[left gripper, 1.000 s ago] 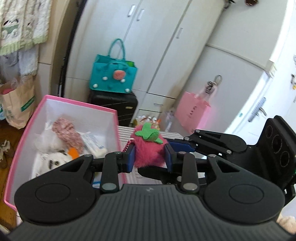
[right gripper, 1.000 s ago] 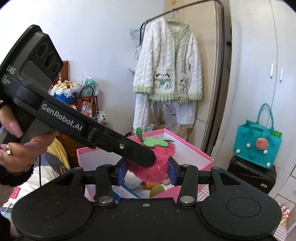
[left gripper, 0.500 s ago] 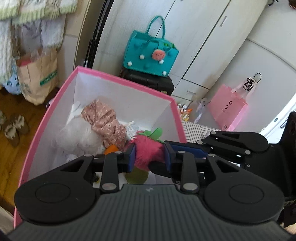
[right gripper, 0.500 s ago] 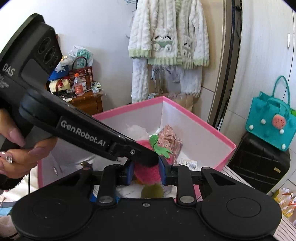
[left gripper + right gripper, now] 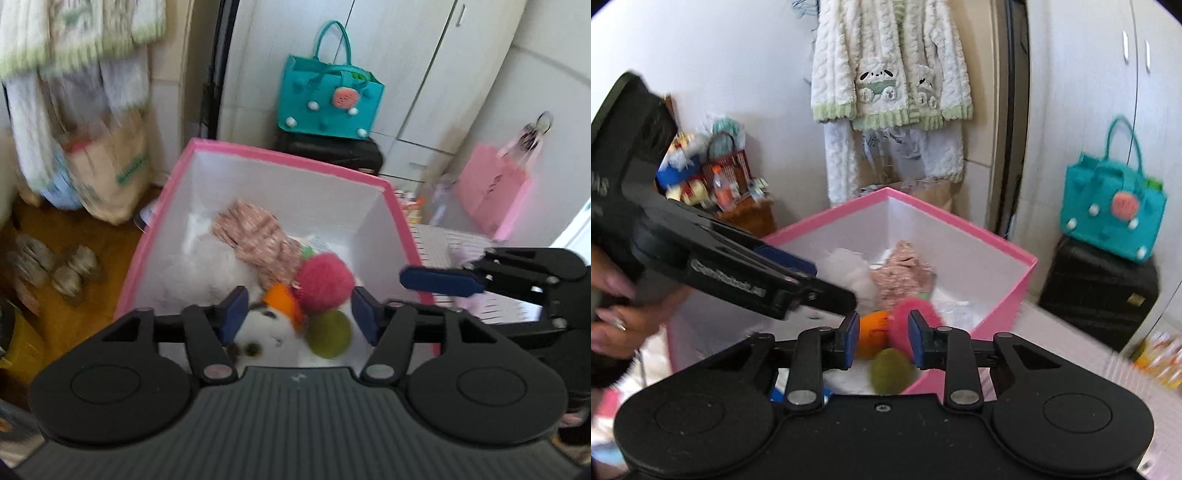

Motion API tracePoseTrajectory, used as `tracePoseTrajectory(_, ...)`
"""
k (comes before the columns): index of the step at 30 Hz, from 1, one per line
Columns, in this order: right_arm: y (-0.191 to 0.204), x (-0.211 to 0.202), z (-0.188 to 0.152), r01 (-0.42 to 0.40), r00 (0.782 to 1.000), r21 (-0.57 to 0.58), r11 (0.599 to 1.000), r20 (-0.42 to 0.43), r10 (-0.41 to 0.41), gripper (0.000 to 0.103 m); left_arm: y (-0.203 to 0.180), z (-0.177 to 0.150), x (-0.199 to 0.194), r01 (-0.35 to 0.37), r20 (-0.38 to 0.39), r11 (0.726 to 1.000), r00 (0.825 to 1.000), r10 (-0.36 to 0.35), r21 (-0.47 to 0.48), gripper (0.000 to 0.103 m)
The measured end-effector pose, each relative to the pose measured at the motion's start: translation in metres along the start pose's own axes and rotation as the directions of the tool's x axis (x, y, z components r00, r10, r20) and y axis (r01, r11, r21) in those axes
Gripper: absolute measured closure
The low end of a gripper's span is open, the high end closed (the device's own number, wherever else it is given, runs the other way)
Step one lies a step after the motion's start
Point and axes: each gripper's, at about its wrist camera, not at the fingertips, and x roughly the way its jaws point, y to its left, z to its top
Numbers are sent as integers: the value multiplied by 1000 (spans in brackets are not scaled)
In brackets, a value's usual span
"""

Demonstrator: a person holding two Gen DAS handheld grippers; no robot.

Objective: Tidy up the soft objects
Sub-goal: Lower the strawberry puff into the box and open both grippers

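A bedroom corner frames the work: white wardrobe doors, a teal bag [image 5: 328,98] on a black case, a fleece robe [image 5: 890,66] hanging by the wall. Below both of your tongs sits the pink box [image 5: 284,153], open-topped so soft things can simply be dropped in. The pink plush [image 5: 324,282] now lies inside it near the front edge, against an orange piece [image 5: 282,301] and a green ball [image 5: 330,334], beside a white toy [image 5: 264,336] and a floral cloth [image 5: 255,236] further back. Your left tongs [image 5: 299,314] are opening, the pads clear of the plush on both sides, so that release looks done. Your right tongs [image 5: 882,338] stand drawn nearly together with nothing visibly pinched; the plush shows through the gap, down in the box. Both point down into the box, which suits a short drop, not a throw.
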Motion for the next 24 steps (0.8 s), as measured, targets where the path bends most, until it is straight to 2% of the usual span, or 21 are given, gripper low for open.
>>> tracePoseTrajectory(1, 1, 1, 0, 0, 1000, 16, 1000, -2, 0, 70, -5, 0, -4, -43, 17, 999, 999, 43, 19, 41)
tracePoseTrajectory(3, 4, -3, -1, 2, 1000, 32, 1000, -1, -2, 70, -11, 0, -12, -76, 33, 995, 997, 74, 68, 40)
tracePoseTrajectory(7, 8, -18, -2, -25, 999, 84, 996, -20, 27, 68, -15, -3, -37, -74, 50, 991, 996, 69, 108, 33)
tracePoseTrajectory(11, 20, -41, -3, -29, 998, 102, 994, -44, 34, 68, -22, -5, -58, -115, 54, 986, 993, 110, 122, 26)
tracePoseTrajectory(13, 26, -55, -3, -39, 998, 103, 994, -46, 43, 68, -28, -8, -69, -130, 49, 981, 991, 125, 142, 18)
tracePoseTrajectory(15, 33, -70, -4, -47, 998, 101, 994, -45, 52, 66, -33, -10, -80, -131, 40, 979, 991, 126, 158, 14)
tracePoseTrajectory(17, 40, -85, -7, -41, 998, 99, 994, -46, 45, 60, -40, -13, -92, -114, 18, 976, 993, 112, 186, 14)
tracePoseTrajectory(24, 57, -130, -23, -19, 998, 91, 996, -61, 24, 56, -61, -22, -134, -47, 10, 963, 999, 46, 266, 13)
